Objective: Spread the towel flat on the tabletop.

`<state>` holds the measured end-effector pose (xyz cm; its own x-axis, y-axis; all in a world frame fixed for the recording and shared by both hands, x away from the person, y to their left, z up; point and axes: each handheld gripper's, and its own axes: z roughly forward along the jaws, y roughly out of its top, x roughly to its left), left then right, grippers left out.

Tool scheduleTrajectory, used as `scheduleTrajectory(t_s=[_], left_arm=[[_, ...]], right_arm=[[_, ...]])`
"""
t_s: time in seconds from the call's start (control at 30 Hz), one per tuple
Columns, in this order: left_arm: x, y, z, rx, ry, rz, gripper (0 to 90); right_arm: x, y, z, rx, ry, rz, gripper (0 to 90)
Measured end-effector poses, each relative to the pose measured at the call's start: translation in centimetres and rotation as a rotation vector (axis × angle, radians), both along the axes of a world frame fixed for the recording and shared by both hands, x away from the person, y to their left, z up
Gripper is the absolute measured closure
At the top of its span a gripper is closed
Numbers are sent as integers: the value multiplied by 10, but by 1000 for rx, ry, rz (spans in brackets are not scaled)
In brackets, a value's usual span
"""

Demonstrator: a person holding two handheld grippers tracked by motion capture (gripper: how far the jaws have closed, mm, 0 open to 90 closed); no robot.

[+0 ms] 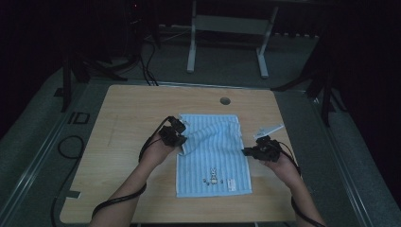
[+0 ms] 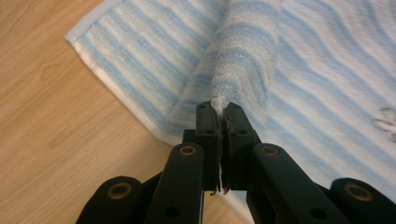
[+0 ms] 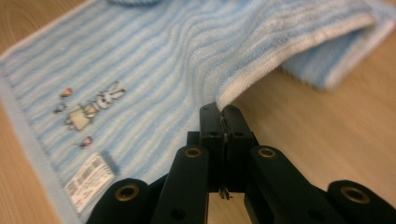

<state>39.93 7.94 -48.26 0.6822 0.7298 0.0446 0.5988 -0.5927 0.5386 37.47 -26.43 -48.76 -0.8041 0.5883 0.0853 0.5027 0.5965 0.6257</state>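
Observation:
A light blue striped towel (image 1: 213, 151) with a small rabbit picture (image 1: 213, 176) and a white label lies on the wooden table (image 1: 127, 123). My left gripper (image 1: 181, 140) is shut on the towel's left edge (image 2: 219, 103) and lifts a ridge of cloth. At the towel's right edge (image 3: 224, 100), my right gripper (image 1: 245, 152) is shut on the white hem and holds it off the table. The far part of the towel is rumpled and folded over. A person's hands hold both grippers from the near side.
A round cable hole (image 1: 225, 100) sits in the table beyond the towel. A small pale object (image 1: 268, 130) lies right of the towel near my right gripper. Black cables trail from both grippers. A white frame stand (image 1: 227, 42) is on the floor behind the table.

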Motion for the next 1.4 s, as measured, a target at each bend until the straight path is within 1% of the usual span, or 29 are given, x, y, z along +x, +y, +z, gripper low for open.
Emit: scheduleTrajectory(t_s=[0.03, 0.07, 0.1, 0.2, 0.3, 0.37, 0.4, 0.43, 0.5, 0.57, 0.6, 0.63, 0.7, 0.73, 0.77, 0.8, 0.83, 0.9, 0.93, 0.97, 1.0, 1.07, 1.1, 1.17, 1.23, 1.27, 1.33, 1.37, 1.4], left_arm=[[3, 0, 1, 11, -4, 8, 861], [6, 0, 1, 19, 1, 6, 861], [10, 1, 0, 23, -6, 17, 861], [22, 1, -7, 31, 7, 43, 860], [33, 1, -23, 39, 48, 69, 859], [37, 2, -32, 43, 82, 77, 859], [39, 3, -37, 42, 91, 83, 858], [40, 3, -40, 51, 101, 81, 858], [41, 4, -42, 36, 104, 87, 858], [41, 5, -41, 32, 112, 86, 856], [40, 5, -40, 23, 117, 85, 847], [38, 5, -37, 26, 116, 76, 824], [31, 6, -31, 21, 116, 53, 754], [25, 6, -27, 20, 105, 40, 698], [19, 7, -24, 16, 90, 34, 646], [12, 9, -20, 5, 77, 21, 629], [4, 9, -16, -20, 69, 10, 606], [-11, 8, -12, -30, 61, -36, 573], [-18, 7, -11, -35, 52, -61, 541], [-26, 5, -11, -45, 65, -94, 530], [-29, 3, -12, -41, 74, -109, 530], [-38, -2, -18, -28, 77, -132, 530], [-40, -4, -21, -32, 88, -138, 528], [-44, -7, -29, -27, 102, -153, 517], [-46, -9, -36, -10, 115, -161, 517], [-46, -11, -40, 2, 115, -156, 517], [-45, -13, -48, 21, 122, -154, 529], [-46, -13, -49, 15, 98, -151, 540], [-46, -14, -49, 14, 89, -143, 560]], right_arm=[[-1, -3, -2, 3, 7, -2, 888], [-3, -5, -5, -3, 15, -1, 888], [-5, -8, -8, -14, 24, -6, 888], [-8, -15, -19, -24, 51, -11, 888], [-11, -18, -27, -23, 69, -19, 888], [-13, -20, -30, -15, 79, -17, 887], [-14, -20, -32, -18, 84, -17, 888], [-15, -20, -34, -21, 89, -19, 888], [-16, -20, -38, -26, 94, -18, 887], [-16, -21, -41, -25, 102, -24, 887], [-16, -21, -42, -24, 106, -25, 886], [-16, -21, -42, -24, 102, -26, 881], [-17, -23, -38, -13, 99, -36, 820], [-17, -23, -35, -5, 98, -41, 789], [-18, -24, -32, 0, 86, -44, 735], [-19, -25, -27, 3, 70, -51, 699], [-21, -25, -21, 11, 61, -51, 695], [-24, -23, -10, 21, 20, -46, 642], [-24, -22, -5, 26, 4, -44, 642], [-24, -20, -2, 33, -5, -35, 641], [-24, -16, 0, 38, -11, -27, 625], [-20, -10, -4, 28, 5, -16, 612], [-17, -6, -9, 10, 9, -10, 603], [-15, 2, -18, -1, 28, 1, 581], [-13, 7, -28, -16, 47, 1, 573], [-13, 9, -34, -25, 53, 4, 570], [-13, 12, -42, -57, 54, 0, 574], [-13, 13, -46, -72, 57, -1, 587], [-15, 13, -48, -74, 39, -3, 615]])
